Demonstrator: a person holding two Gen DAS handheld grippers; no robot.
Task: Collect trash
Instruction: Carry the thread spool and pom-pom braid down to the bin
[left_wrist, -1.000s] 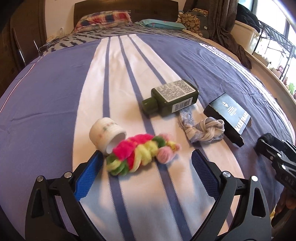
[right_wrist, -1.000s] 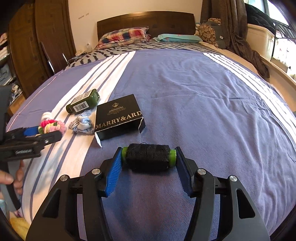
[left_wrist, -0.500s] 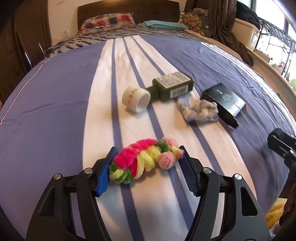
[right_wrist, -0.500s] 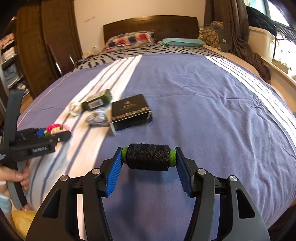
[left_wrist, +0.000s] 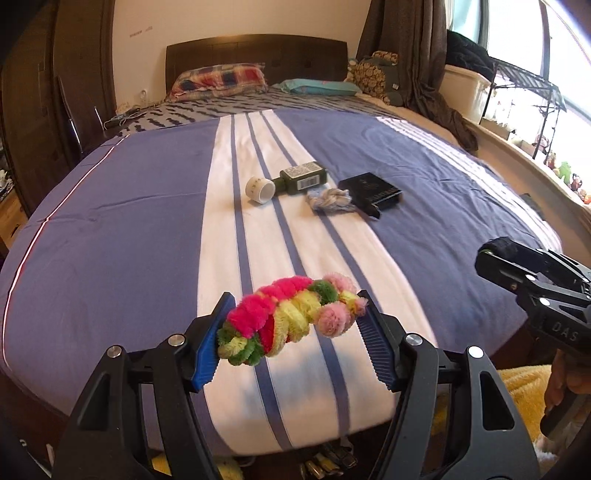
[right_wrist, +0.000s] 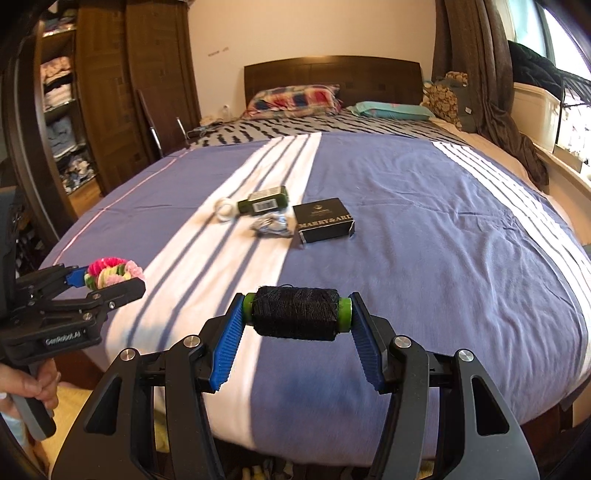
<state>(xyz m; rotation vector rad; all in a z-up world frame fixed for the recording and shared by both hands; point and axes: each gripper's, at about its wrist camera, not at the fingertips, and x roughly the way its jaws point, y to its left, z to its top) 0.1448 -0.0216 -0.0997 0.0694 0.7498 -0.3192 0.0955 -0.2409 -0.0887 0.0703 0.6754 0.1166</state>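
In the left wrist view, the left gripper (left_wrist: 293, 332) has its jaws closed on a fuzzy multicoloured chenille braid (left_wrist: 291, 321), held above the bed's (left_wrist: 110, 229) foot edge; being soft, it could sag or slip free. In the right wrist view, the right gripper (right_wrist: 295, 332) pinches a black thread spool (right_wrist: 296, 313) by its green ends above the same edge, and the spool might roll out if the grip loosens.

My left gripper (left_wrist: 291, 332) is matt black plastic with ribbed blue pads (left_wrist: 208, 349) and shiny metal screws; it pinches a fuzzy chenille twist (left_wrist: 291, 321). My right gripper (right_wrist: 297, 334) clamps a spool of rough black thread (right_wrist: 295, 312) with glossy green plastic ends. The bedspread (right_wrist: 424, 236) is soft matt cloth. The far headboard (right_wrist: 332, 72) is dark smooth wood.
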